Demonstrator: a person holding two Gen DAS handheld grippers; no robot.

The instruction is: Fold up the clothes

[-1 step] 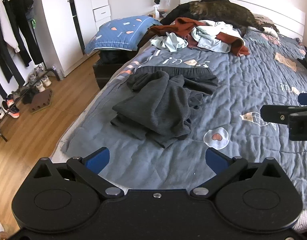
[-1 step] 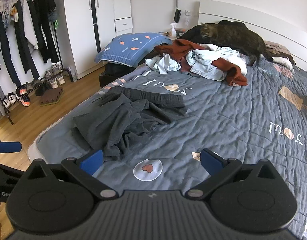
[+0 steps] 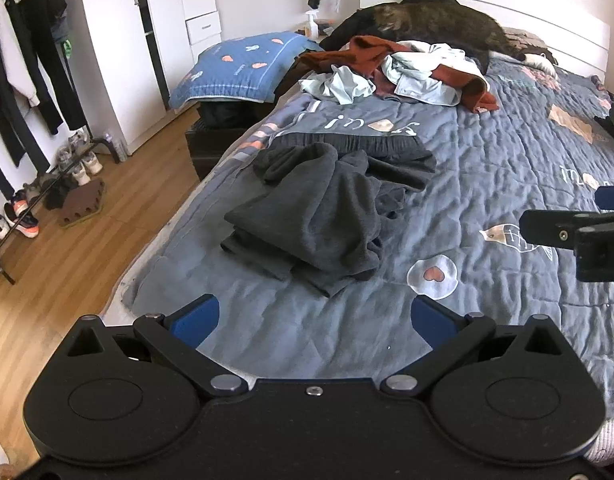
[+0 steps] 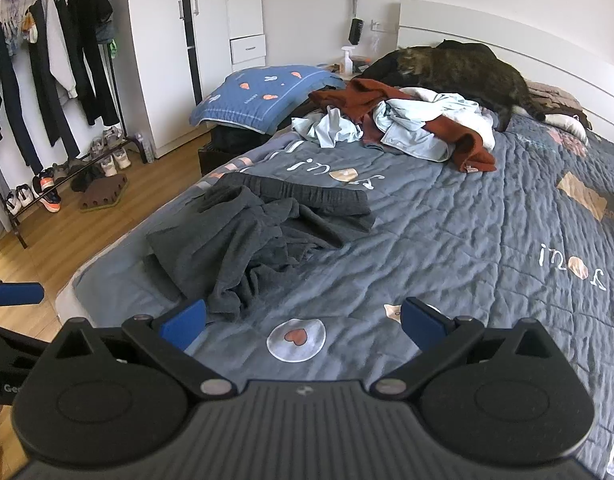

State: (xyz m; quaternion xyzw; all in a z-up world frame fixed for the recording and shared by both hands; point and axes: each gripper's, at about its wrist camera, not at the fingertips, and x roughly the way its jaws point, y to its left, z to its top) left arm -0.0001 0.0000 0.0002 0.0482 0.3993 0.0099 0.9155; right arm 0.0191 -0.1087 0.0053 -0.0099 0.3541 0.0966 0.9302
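Both my grippers, left (image 3: 315, 320) and right (image 4: 303, 322), spread, empty | dark trousers (image 3: 327, 212) rumpled on bed (image 3: 487, 152) | risk: pinching bunched layers, dragging quilt.

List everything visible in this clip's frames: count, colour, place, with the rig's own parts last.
dark grey garment: 1, charcoal, crumpled on near bed
clothes pile: 1, rust and pale blue, far bed
cat: 1, dark tabby, by headboard
quilt: 1, grey-blue, covers bed
pillow: 1, blue, beside bed
wardrobe: 1, white, far wall
clothes rack: 1, dark hanging clothes, left; shoes beneath
spray bottle: 1, white, nightstand
hairbrush: 1, black, wall
left gripper: fingers blue, open, empty
right gripper: fingers blue, open, empty
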